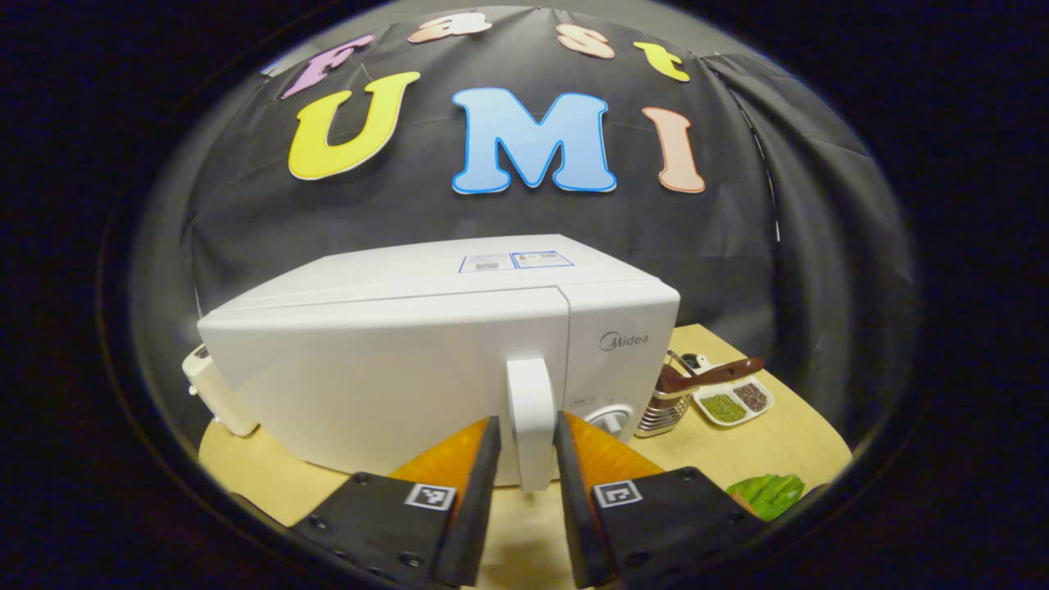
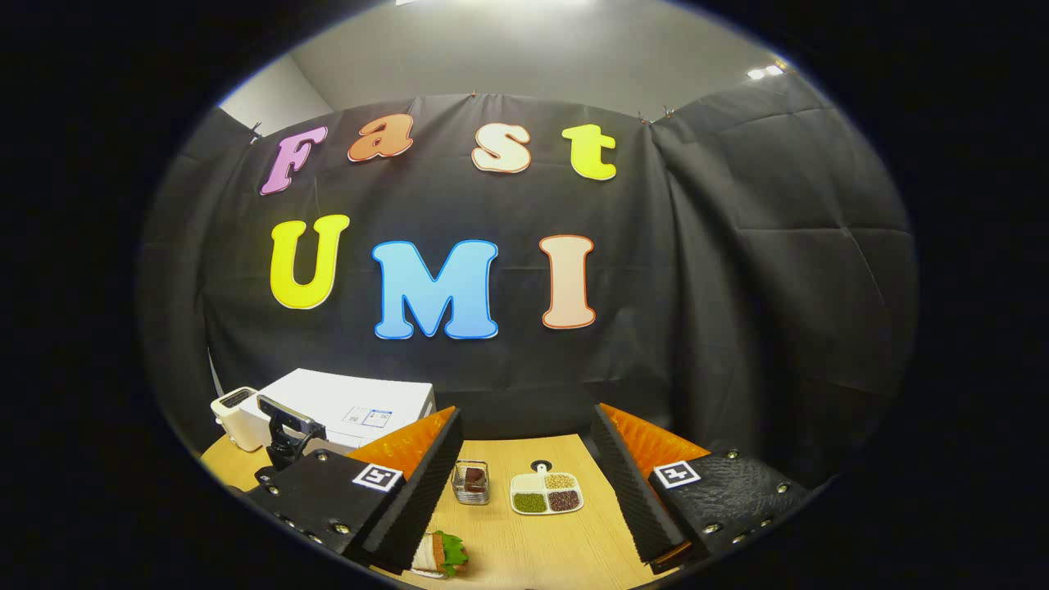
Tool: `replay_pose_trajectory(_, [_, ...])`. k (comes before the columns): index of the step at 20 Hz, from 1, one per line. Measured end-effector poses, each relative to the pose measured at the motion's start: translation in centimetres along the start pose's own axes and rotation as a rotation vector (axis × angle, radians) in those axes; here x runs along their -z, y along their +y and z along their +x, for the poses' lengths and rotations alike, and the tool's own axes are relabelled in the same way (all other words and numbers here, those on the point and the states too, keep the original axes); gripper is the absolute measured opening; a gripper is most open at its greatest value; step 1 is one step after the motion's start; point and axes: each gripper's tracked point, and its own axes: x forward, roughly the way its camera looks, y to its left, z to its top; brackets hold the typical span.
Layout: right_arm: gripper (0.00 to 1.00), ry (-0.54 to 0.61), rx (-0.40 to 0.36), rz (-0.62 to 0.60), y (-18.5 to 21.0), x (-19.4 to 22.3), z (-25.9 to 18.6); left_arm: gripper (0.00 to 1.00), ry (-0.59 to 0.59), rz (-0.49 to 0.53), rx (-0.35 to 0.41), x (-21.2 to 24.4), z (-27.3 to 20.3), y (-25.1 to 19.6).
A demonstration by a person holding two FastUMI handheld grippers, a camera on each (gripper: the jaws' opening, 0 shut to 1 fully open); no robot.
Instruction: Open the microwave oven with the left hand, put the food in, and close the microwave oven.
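In the left gripper view, the left gripper (image 1: 529, 467) sits closest to the camera, its two fingers straddling the white vertical door handle (image 1: 531, 422) of the microwave oven (image 1: 393, 360). The fingers lie right against the handle's sides; whether they press on it cannot be told. The door is shut. The handle looks like rigid, smooth plastic, so a grip around its middle seems best, and the pull should probably be steady (a light oven may slide on the table). Just past the oven's right side stand a wire basket (image 1: 665, 406) and a divided dish of grains (image 1: 732, 402), which leave little room there.

In the right gripper view, the right gripper (image 2: 524, 492) hangs wide open, holding nothing. Below its left finger lies the food (image 2: 439, 555), a soft wrap with green leaf, likely easy to crush. Farther off, the wooden table (image 2: 524, 541) has open surface before the basket and dish, with the oven at far left.
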Motion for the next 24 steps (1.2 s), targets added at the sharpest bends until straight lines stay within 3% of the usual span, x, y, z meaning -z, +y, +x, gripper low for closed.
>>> replay_pose_trajectory(1, [0.96,0.000,-0.004,0.002,0.1,0.0,0.0,0.34,0.004,0.026,-0.004,0.1,-0.1,0.2])
replay_pose_trajectory(3, [0.96,-0.003,-0.014,-0.008,0.4,-0.1,0.1,0.34,0.003,0.004,0.003,0.2,-0.2,0.1])
replay_pose_trajectory(9, [0.96,0.011,-0.052,-0.014,1.6,0.3,-0.2,0.09,0.012,0.020,0.031,0.2,-0.4,0.1])
replay_pose_trajectory(19, [0.96,-0.004,-0.018,-0.011,-0.2,0.1,-1.2,0.06,0.046,0.023,0.078,1.0,-2.7,0.1])
replay_pose_trajectory(24, [0.95,0.021,-0.023,0.023,1.0,1.8,-1.3,0.07,0.055,0.067,0.190,3.0,-8.0,0.6])
